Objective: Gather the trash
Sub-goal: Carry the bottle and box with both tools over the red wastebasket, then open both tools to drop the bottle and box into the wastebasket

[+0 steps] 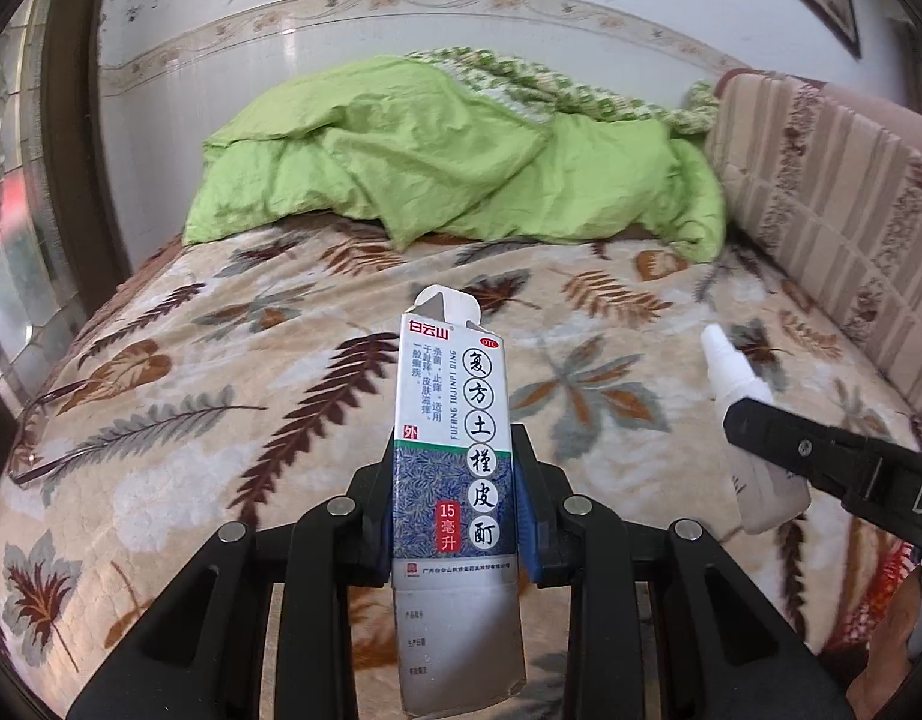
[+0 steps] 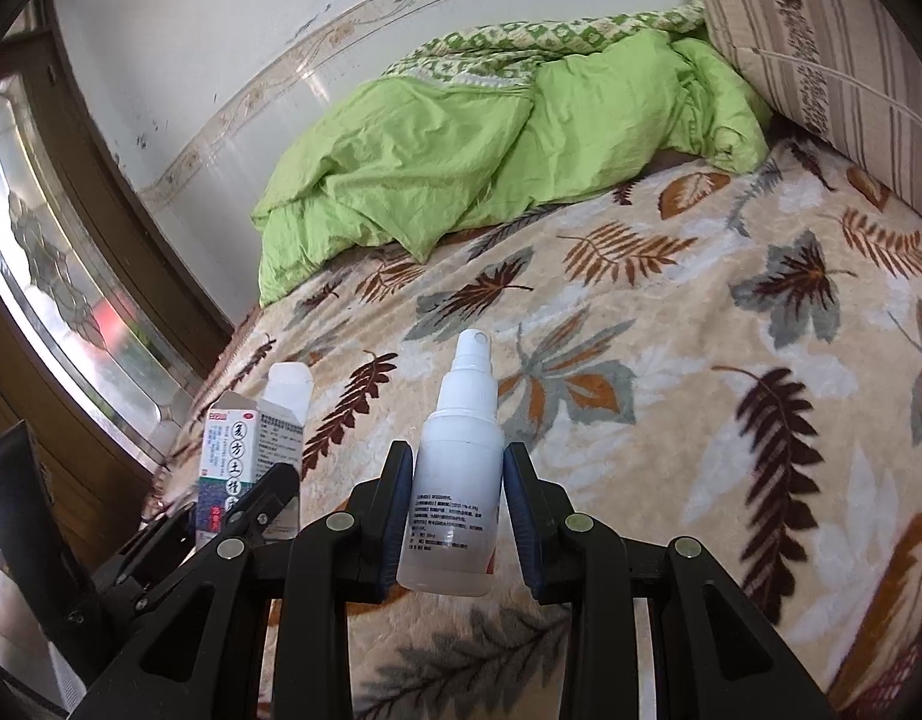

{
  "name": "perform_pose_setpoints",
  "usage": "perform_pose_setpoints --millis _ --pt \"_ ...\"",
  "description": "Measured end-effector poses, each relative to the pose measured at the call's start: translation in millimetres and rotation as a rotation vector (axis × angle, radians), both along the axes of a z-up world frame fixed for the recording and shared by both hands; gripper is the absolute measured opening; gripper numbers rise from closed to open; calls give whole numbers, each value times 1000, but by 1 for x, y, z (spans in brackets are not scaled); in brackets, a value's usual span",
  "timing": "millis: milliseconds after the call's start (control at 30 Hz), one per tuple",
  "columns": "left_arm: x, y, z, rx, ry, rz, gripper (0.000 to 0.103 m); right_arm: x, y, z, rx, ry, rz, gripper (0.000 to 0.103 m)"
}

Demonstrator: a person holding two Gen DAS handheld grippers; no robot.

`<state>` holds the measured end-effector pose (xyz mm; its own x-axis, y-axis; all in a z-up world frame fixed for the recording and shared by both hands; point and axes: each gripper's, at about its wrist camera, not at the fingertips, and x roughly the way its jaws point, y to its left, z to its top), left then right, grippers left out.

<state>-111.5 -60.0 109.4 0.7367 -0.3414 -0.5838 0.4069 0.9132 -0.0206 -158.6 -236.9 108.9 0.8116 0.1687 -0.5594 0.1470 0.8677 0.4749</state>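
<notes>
- Gripping one box (image 1: pixel 452 456), the left gripper (image 1: pixel 455 516) is clamped on its sides, box upright above the bed (image 1: pixel 161 420)
- Box print: "OTC", "FUFANG TUJINPI DING", "15"
- One white spray bottle (image 2: pixel 455 480) stands clamped in the right gripper (image 2: pixel 458 516); its label is too small to read
- One green quilt (image 1: pixel 449 162) lies far back, one striped cushion (image 1: pixel 821 192) beside it

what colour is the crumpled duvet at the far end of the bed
Lime green, with a green-and-white patterned side folded over on top. The duvet shows best in the left wrist view.
</notes>
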Motion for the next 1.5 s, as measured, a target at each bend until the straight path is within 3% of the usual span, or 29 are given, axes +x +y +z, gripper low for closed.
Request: perform_pose_setpoints --millis 267,533,867,1067,1133,1233,1367,1433,1500 --pt "-61 -44 26 -46 10 -242 29 -90 -55 14 71 10 -111 33" --pt "-123 -114 48 -81 116 -568 29 -204 -133 23 101 33 -344 33" --pt "-198 -214 27 -9 288 -875 29 -305 -193 8 123 96 -582 33" --pt "-222 -250 6 41 374 -951 29 -326 -209 -10 152 139 -637 33" --pt "-228 -258 3 60 374 -957 40 -329 -213 -15 164 158 -648 34" --pt "-231 -259 4 65 354 -949 56 -332 -217 -24 171 202 -678 39" --pt "-226 -249 15 55 302 -923 59 -338 -215 -21 161 201 -686 45" --pt "-223 -240 24 43 261 -900 67 -336 -210 -14 120 208 -700 49" --pt "-219 -225 34 23 210 -871 75 -331 -202 -4 51 221 -720 60"
